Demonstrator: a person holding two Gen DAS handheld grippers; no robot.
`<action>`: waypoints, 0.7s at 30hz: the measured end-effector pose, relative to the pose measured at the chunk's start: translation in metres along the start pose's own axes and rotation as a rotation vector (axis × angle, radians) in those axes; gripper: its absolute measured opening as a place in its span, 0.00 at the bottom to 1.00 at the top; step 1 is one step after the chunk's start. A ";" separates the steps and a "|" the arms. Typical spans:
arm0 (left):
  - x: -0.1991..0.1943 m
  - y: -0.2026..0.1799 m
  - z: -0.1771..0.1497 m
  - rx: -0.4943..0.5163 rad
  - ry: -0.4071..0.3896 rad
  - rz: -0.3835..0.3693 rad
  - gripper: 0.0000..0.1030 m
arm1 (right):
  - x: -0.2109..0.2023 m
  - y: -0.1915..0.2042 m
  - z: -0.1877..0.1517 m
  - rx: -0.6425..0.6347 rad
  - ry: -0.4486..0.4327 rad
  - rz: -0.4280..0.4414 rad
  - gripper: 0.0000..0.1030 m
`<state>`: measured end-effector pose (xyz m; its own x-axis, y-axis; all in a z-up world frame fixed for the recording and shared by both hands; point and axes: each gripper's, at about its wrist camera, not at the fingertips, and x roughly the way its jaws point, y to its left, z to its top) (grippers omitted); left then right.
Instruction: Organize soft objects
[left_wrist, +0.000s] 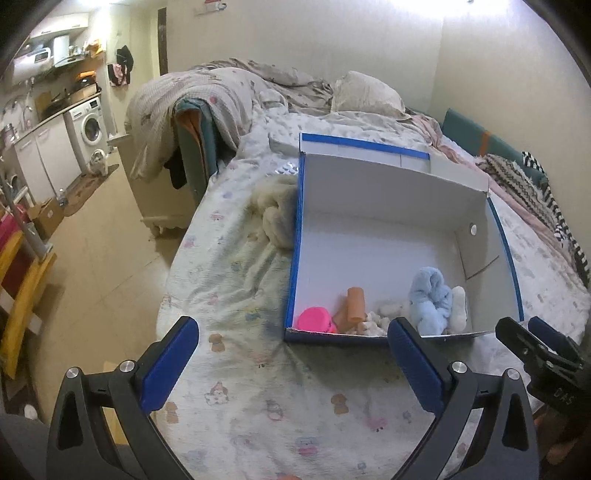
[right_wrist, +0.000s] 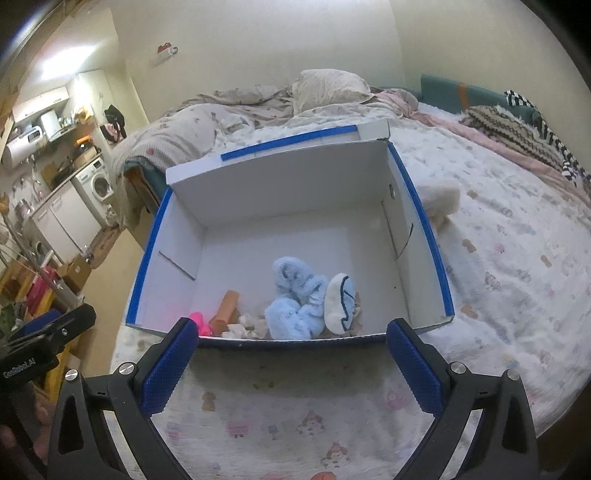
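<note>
A blue-edged white cardboard box (left_wrist: 391, 236) (right_wrist: 280, 218) sits on the bed. In its near end lie a light blue fluffy item (left_wrist: 432, 302) (right_wrist: 293, 299), a white item with dark trim (right_wrist: 340, 304), a pink item (left_wrist: 314, 320) (right_wrist: 198, 322), an orange roll (left_wrist: 354, 304) (right_wrist: 227, 306) and small cream bits (left_wrist: 373, 321) (right_wrist: 245, 326). A cream fluffy item lies outside the box on the bed (left_wrist: 275, 212) (right_wrist: 441, 201). My left gripper (left_wrist: 291, 336) is open and empty, short of the box's near left corner. My right gripper (right_wrist: 291, 336) is open and empty at the box's near wall.
The bed (left_wrist: 236, 295) (right_wrist: 498, 258) has a patterned sheet, rumpled blankets (left_wrist: 207, 96) and a pillow (right_wrist: 328, 88) at the far end. Its left edge drops to a tiled floor (left_wrist: 96, 258). A striped knit throw (right_wrist: 517, 133) lies at the far right.
</note>
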<state>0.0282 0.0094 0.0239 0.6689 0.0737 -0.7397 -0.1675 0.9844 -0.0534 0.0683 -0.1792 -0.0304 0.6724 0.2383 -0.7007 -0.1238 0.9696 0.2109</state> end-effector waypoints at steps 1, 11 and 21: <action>0.000 -0.001 0.000 0.006 0.001 0.002 0.99 | 0.001 0.000 0.000 0.000 0.003 -0.001 1.00; 0.000 -0.007 -0.004 0.037 0.002 -0.017 0.99 | 0.002 0.000 0.000 -0.005 0.003 -0.014 1.00; -0.001 -0.008 -0.004 0.039 0.003 -0.020 0.99 | 0.001 -0.001 0.000 -0.005 0.003 -0.017 1.00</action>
<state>0.0262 0.0011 0.0222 0.6693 0.0532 -0.7411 -0.1255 0.9912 -0.0422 0.0695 -0.1798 -0.0311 0.6720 0.2224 -0.7064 -0.1167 0.9737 0.1956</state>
